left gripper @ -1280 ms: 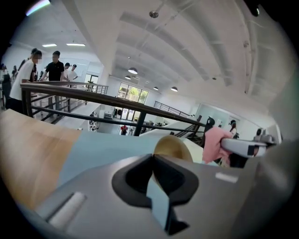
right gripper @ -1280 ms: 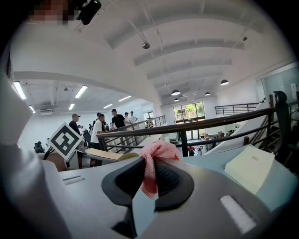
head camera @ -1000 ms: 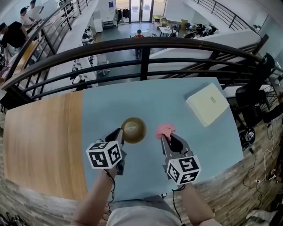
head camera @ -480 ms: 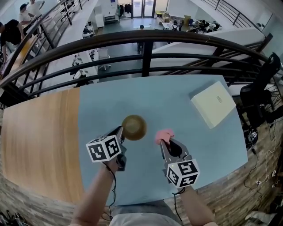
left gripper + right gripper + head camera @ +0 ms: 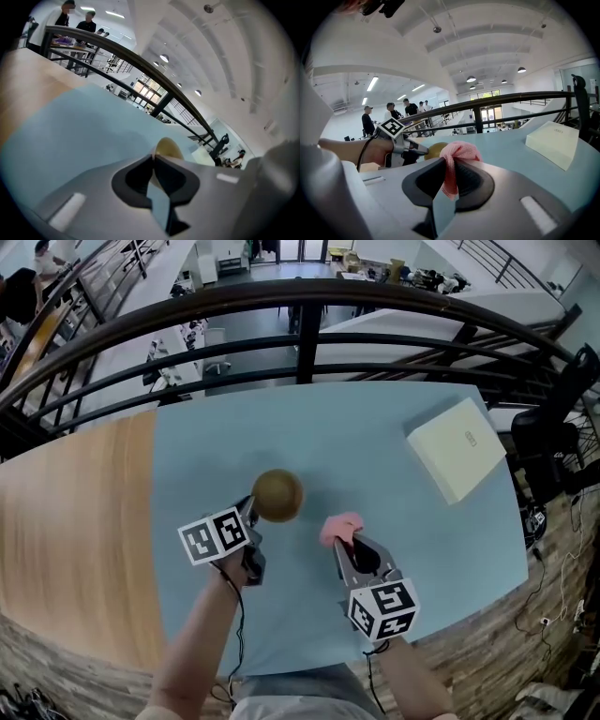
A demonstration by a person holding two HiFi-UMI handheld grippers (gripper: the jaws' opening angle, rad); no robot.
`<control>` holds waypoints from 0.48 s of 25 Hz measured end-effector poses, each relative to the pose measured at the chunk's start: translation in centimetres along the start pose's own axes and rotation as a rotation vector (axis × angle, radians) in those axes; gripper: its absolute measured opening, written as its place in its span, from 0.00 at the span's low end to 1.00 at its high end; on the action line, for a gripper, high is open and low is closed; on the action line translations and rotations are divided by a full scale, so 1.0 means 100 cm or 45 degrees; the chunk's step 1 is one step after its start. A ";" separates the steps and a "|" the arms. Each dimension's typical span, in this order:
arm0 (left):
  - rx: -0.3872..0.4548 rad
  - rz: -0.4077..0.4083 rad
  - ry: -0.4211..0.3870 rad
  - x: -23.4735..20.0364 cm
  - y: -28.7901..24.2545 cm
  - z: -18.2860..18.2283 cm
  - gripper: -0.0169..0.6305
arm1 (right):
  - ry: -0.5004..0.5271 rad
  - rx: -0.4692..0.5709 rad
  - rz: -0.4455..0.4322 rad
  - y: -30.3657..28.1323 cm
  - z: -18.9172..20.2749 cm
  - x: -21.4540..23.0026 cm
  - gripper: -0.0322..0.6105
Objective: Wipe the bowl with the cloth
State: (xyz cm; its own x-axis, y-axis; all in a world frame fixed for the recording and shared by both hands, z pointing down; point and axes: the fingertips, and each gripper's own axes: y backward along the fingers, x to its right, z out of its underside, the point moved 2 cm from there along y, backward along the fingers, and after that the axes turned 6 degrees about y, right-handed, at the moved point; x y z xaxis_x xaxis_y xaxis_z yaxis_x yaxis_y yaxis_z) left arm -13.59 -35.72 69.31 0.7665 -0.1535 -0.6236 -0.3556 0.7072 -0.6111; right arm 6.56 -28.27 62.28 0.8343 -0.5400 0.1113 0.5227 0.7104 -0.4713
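While both tools were held low over the pale blue desk [image 5: 375,437], the task stood at the approach step, with no wiping yet begun. The left tool [image 5: 153,158] had its jaws drawn almost fully together on the thin rim of the small round olive-brown bowl [image 5: 277,495]. That bowl sat near the middle of the desk, just ahead of the tool; whether its base rested on the surface could not be determined. The right tool [image 5: 449,164] was clamped on a bunched pink knitted cloth [image 5: 458,152], the wad standing proud of the jaw tips and a tail hanging between them. Cloth and bowl were near but apart, with bare desk showing between them in the head view. A cream rectangular box [image 5: 457,462] lay well apart at the far right, uninvolved. By my assessment, the next move called for carrying the cloth wad leftward onto the bowl while the left tool steadied it. The narrow rim grip risked letting the bowl pivot under pressure.
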 end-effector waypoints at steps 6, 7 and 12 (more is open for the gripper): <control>-0.004 0.014 0.137 -0.018 -0.018 0.015 0.05 | -0.016 -0.032 -0.027 -0.003 0.025 -0.010 0.13; -0.002 0.014 0.164 -0.021 -0.020 0.017 0.05 | -0.017 -0.037 -0.033 -0.004 0.028 -0.012 0.13; 0.012 -0.055 0.222 -0.039 -0.025 0.023 0.06 | -0.021 -0.053 -0.057 -0.007 0.038 -0.020 0.13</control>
State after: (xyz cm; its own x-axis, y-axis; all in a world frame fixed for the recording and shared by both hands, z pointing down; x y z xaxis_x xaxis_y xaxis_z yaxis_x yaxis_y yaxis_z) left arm -14.46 -35.26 74.42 0.6765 -0.3008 -0.6722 -0.3187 0.7033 -0.6354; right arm 5.18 -25.99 65.69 0.8133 -0.5630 0.1470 0.5518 0.6661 -0.5018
